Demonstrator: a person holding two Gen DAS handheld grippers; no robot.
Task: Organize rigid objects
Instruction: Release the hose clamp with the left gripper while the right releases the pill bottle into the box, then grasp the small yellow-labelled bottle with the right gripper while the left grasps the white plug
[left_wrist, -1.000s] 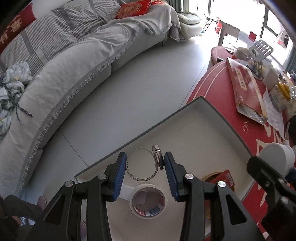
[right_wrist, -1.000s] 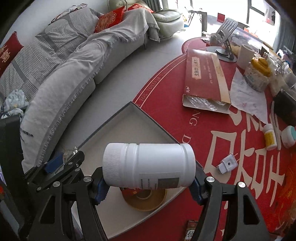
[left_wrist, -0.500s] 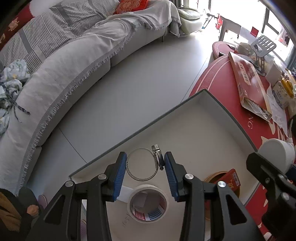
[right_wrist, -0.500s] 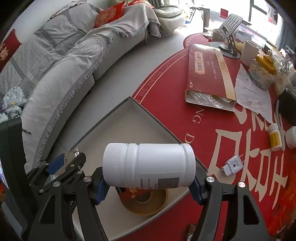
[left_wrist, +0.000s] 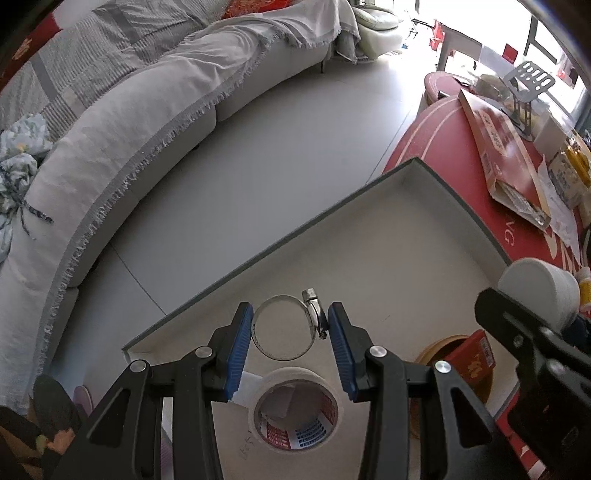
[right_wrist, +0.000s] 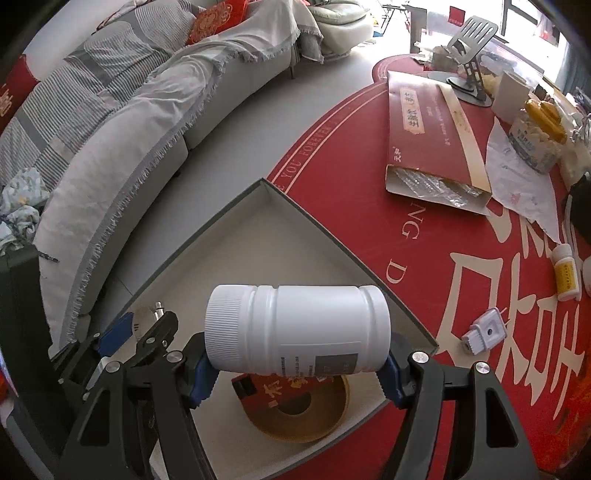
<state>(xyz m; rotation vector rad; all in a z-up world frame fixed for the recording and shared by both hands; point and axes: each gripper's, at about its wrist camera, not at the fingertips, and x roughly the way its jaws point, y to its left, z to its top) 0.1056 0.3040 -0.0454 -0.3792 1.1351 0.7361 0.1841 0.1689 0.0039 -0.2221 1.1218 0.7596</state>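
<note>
My left gripper (left_wrist: 290, 330) is shut on a metal hose clamp (left_wrist: 286, 326), a steel ring with a screw at its upper right, hanging over the white tray (left_wrist: 413, 206). Below it in the tray lies a white tape roll (left_wrist: 295, 410). My right gripper (right_wrist: 297, 363) is shut on a white plastic bottle (right_wrist: 297, 334), held sideways with its ribbed cap to the left, above the tray (right_wrist: 258, 229). Under the bottle rest a brown tape roll (right_wrist: 306, 417) and a small red box (right_wrist: 258, 387). The left gripper (right_wrist: 136, 326) shows at the left of the right wrist view.
The tray sits at the edge of a red round table (right_wrist: 424, 258). On the table are a long red box (right_wrist: 424, 129), a white plug adapter (right_wrist: 484, 332), a small yellow-labelled bottle (right_wrist: 565, 273), paper, a jar and a metal stand. A grey sofa (left_wrist: 129, 110) curves beyond the floor.
Both grippers have sunk a little toward the tray with their loads; the tray and the tape rolls look slightly larger. Neither grip has changed.
</note>
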